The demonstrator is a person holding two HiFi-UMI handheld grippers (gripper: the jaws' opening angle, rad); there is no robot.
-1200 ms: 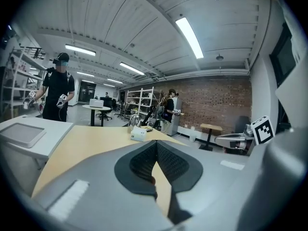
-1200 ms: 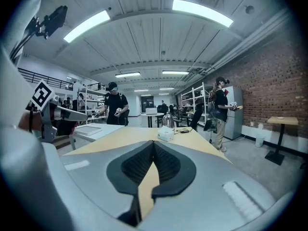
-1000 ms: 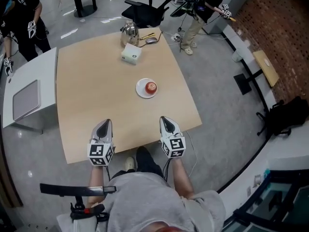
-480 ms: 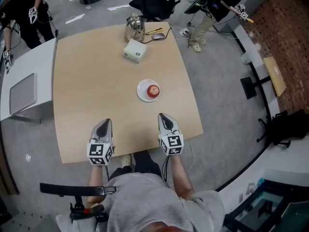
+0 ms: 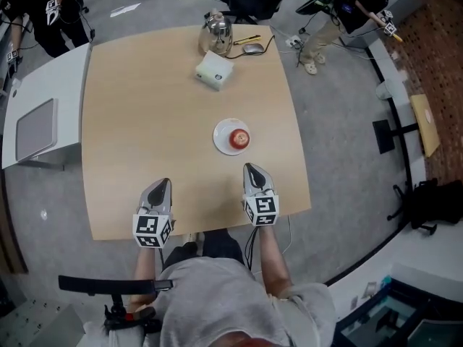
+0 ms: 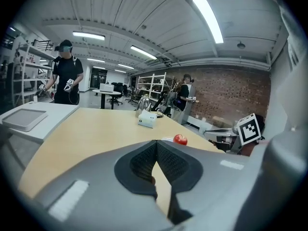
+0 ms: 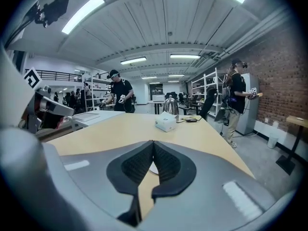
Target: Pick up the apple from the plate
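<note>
A red apple [image 5: 239, 138] rests on a small white plate [image 5: 222, 137] near the middle of the wooden table [image 5: 145, 129]. In the left gripper view the apple [image 6: 180, 139] shows just past the jaws, to the right. My right gripper [image 5: 251, 168] is shut and empty, its tip a short way in front of the plate; in its own view the plate [image 7: 153, 169] peeks between the jaws. My left gripper [image 5: 161, 183] is also shut and empty, over the table's near part, left of the plate. In their own views the left gripper [image 6: 156, 143] and the right gripper [image 7: 153, 143] show jaws meeting at the tips.
A white box [image 5: 214, 71], a metal kettle [image 5: 216, 33] and a mouse [image 5: 253, 48] sit at the table's far edge. A white side table [image 5: 65, 85] with a grey tablet [image 5: 35, 129] adjoins the left. People stand beyond the far corners.
Both grippers moved forward over the table; the right one came closer to the plate. The head view shifted, so the table sits lower in frame. Both stayed shut.
</note>
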